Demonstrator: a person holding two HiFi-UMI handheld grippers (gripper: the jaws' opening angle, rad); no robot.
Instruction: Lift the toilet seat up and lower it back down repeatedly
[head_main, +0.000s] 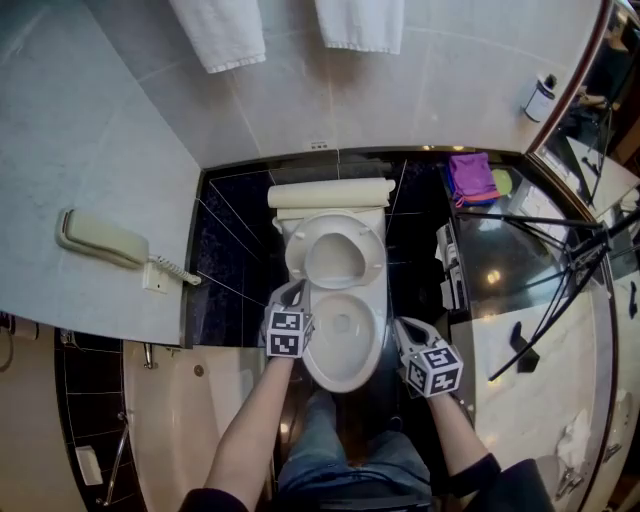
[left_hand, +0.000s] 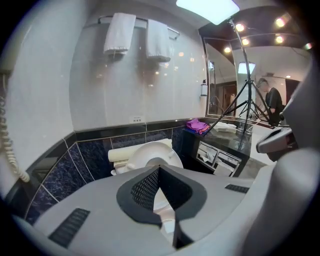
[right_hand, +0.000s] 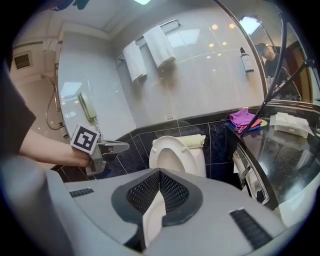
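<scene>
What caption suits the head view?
Toilet seat raised, left gripper by its edge, right gripper beside the bowl.

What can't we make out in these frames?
- Whether the left gripper touches the raised toilet seat: in the head view its tips overlap the seat's edge, and in the left gripper view its own jaws cover the seat's lower part.
- The hinge: behind the seat or the jaws in every view.
- Label on the bottle: too small.
- The toilet base: in the head view, under the bowl and the person's knees.
</scene>
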